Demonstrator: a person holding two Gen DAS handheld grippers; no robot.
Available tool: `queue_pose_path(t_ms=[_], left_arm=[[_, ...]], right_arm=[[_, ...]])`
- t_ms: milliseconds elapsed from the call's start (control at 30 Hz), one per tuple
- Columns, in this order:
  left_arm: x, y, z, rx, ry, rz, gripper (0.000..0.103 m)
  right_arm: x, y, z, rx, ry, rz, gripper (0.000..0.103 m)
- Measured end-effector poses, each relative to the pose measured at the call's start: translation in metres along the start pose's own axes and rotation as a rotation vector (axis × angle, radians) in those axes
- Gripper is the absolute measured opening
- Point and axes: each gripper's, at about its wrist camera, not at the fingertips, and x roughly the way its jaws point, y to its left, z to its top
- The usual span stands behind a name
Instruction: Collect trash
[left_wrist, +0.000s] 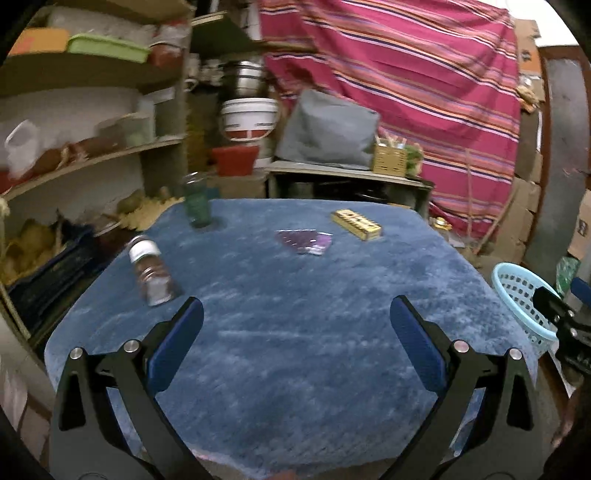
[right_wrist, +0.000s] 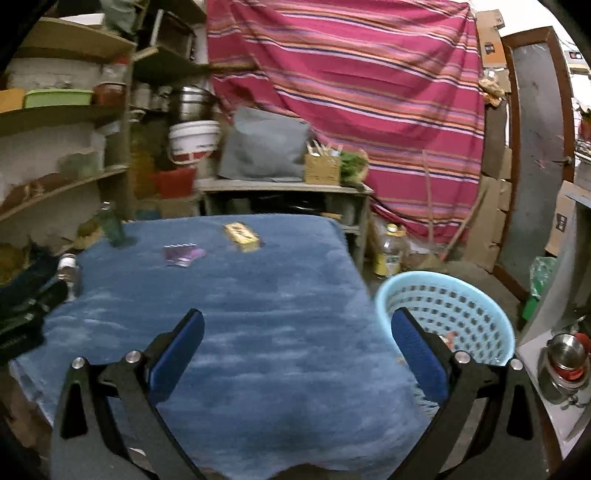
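A table under a blue fuzzy cloth (left_wrist: 295, 350) (right_wrist: 258, 332) carries a purple wrapper (left_wrist: 304, 242) (right_wrist: 183, 255), a small gold box (left_wrist: 356, 224) (right_wrist: 243, 234), a white-capped jar (left_wrist: 151, 273) (right_wrist: 68, 275) and a green glass bottle (left_wrist: 197, 205) (right_wrist: 112, 223). A light blue perforated basket (left_wrist: 522, 302) (right_wrist: 448, 314) stands to the right of the table, with a small reddish scrap inside. My left gripper (left_wrist: 295, 317) is open over the cloth's near half, holding nothing. My right gripper (right_wrist: 297, 328) is open and holds nothing, its right finger in front of the basket rim.
Cluttered shelves (left_wrist: 74, 158) line the left side. Behind the table stand a low bench (left_wrist: 347, 177), a white bucket (left_wrist: 249, 118) and a striped pink curtain (left_wrist: 406, 92). A yellow-capped bottle (right_wrist: 389, 251) is on the floor. Steel pots (right_wrist: 565, 358) sit at the right.
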Motion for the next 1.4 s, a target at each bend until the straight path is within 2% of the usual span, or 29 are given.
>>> queue_pose_path(t_ms=[200,333,600,1400], left_arm=[[-0.015,0.012,-0.008,0.016,-0.048,0.025,0.098],[-0.022,0.017,-0.014,0.029,-0.062,0.026,0.098],[-0.029,0.019,-0.016,0.056,-0.107,0.061,0.098],[-0.032,0.019,-0.014,0.053,-0.098,0.033,0.098]], right_arm=[[-0.016,0.045,-0.011,-0.014,-0.024,0.032,0.099],[-0.020,0.056,-0.017,-0.009,-0.025,0.038,0.099],[-0.018,0.056,-0.020,0.015,-0.014,0.045,0.099],[-0.018,0.060,-0.021,0.015,-0.020,0.049,0.099]])
